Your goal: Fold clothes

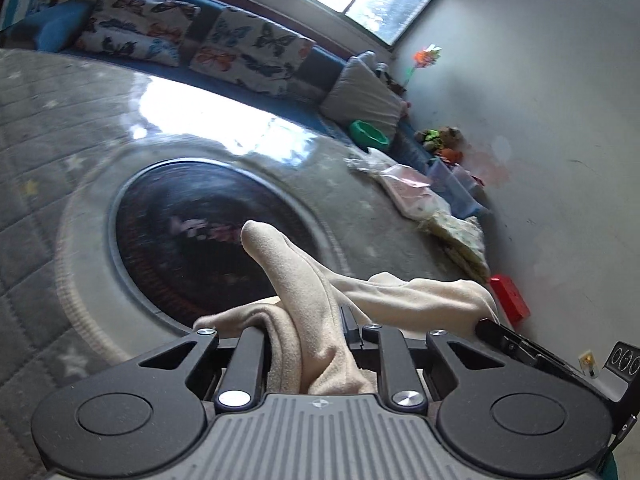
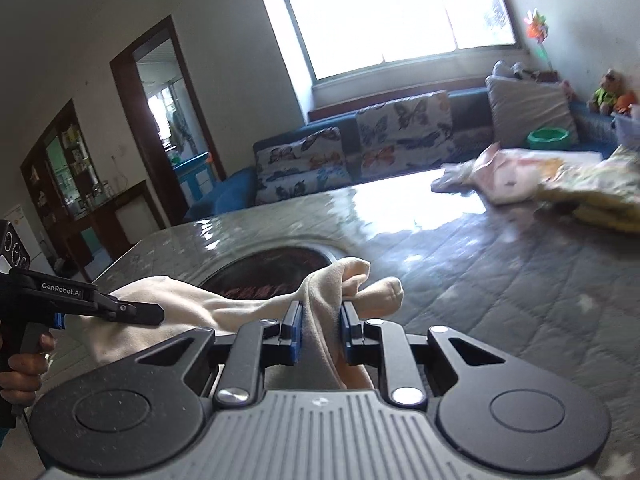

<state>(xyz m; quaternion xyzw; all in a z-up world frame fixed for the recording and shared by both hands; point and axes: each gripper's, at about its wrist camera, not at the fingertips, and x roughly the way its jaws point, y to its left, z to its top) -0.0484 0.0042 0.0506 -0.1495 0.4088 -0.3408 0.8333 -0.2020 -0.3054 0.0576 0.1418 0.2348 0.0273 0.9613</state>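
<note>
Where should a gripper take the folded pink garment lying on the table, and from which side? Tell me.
Take the pink garment by its near edge, coming in low along the table from the front. It lies flat, and that edge faces open tabletop, while the yellow patterned cloth crowds its right side. Both the left gripper and right gripper currently hold the cream garment.

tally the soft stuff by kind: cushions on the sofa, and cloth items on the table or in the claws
butterfly-print cushions: 2
plain grey cushion: 1
cream garment held between both claws: 1
pink cloth lying on the table: 1
yellow patterned cloth lying on the table: 1
total: 6
</note>
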